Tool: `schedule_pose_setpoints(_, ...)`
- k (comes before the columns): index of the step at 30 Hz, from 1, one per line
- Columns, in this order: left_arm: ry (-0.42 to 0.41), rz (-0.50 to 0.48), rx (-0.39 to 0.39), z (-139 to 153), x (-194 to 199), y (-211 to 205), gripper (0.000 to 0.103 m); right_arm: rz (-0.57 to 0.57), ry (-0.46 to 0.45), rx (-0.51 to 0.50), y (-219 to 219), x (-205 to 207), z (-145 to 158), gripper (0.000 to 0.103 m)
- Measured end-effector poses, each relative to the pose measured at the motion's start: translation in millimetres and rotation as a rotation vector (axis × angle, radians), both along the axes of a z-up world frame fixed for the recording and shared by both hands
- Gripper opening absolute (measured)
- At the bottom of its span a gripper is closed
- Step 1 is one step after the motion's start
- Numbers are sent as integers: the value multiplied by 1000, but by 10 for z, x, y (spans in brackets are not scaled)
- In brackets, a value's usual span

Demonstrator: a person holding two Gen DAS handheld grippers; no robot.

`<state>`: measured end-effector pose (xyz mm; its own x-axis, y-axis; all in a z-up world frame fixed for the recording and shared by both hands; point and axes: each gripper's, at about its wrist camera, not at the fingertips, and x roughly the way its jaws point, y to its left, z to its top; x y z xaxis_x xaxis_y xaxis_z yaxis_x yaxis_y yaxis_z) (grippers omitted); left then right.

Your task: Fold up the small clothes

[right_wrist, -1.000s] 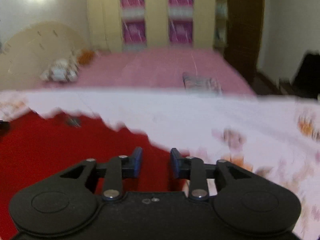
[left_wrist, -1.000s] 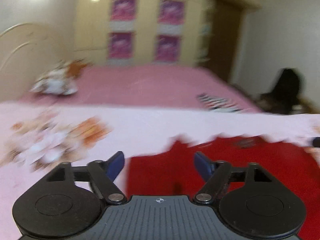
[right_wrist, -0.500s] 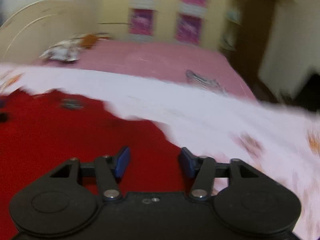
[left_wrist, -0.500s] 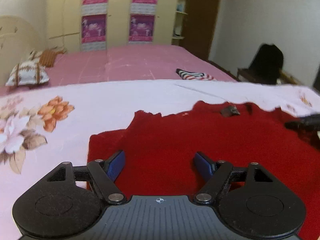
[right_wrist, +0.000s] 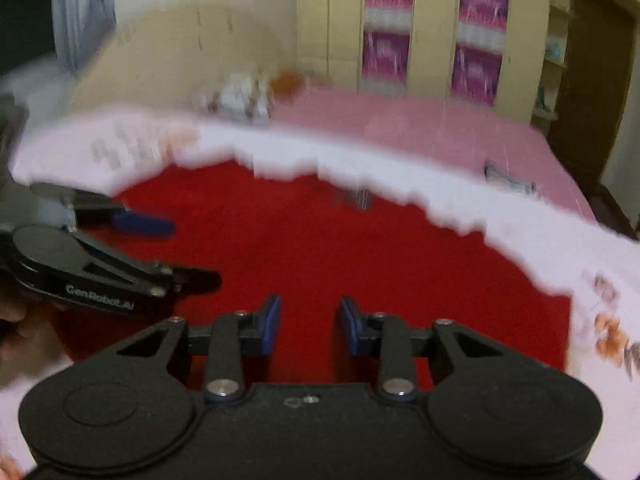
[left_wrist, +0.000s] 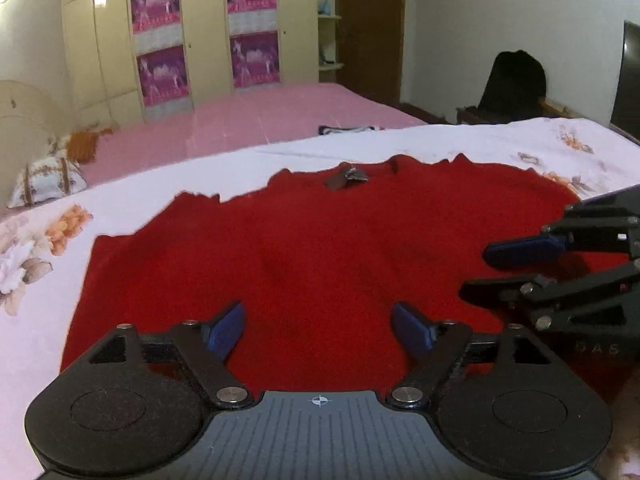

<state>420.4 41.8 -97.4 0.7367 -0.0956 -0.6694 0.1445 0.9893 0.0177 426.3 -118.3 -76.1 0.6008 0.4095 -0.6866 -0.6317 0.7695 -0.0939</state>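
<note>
A red garment (left_wrist: pixel 320 256) lies spread flat on a white floral sheet (left_wrist: pixel 120 204) covering the near bed, with a small grey tag (left_wrist: pixel 345 178) at its far edge. The left gripper (left_wrist: pixel 318 330) hangs over the garment's near edge, its 2 blue pads wide apart and empty. The right gripper (right_wrist: pixel 307 326) is over the garment's near right part, pads narrowly apart, gripping nothing. A pink bed (left_wrist: pixel 248 120) sits beyond.
</note>
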Motion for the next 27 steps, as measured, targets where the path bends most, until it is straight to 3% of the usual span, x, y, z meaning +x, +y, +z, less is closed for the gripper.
schedule_pose_setpoints(2,12,14,-21,116,-15,58,81,-8,-16,-27,80,-52,42,33)
schedule_pose_setpoints(4,-36,6,-31,163,-81,116,81,-8,-19,24,67,-75,186,32)
schedule_pose_setpoints(5,-8,9,-17,119,-52,135,82,5,-31,64,42,-115,229,31)
schedule_pose_setpoints(8,10,18,-31,68,-132,326,82,42,-11,-41,85,-167,69,31)
schedule_pose_setpoints(10,8,28,18,92,-260,484,82,56,-54,-69,-92,-217,70,33)
schedule_pose_setpoints(12,16,42,-3,96,-340,702,83,-38,-42,-49,-529,-169,148,34)
schedule_pose_setpoints(14,18,76,30,78,-396,828,83,-125,-30,-55,-923,-147,128,37)
schedule_pose_setpoints(16,21,90,-17,79,-403,905,83,-154,24,5,-1123,-90,125,40)
schedule_pose_setpoints(19,-11,97,1,230,-441,794,83,-157,-7,19,-1014,-141,286,38)
schedule_pose_setpoints(22,-31,47,-69,379,-534,591,83,-121,-34,77,-863,-277,434,37)
schedule_pose_setpoints(27,-31,-41,-58,268,-545,64,83,-4,5,91,-386,-556,313,35)
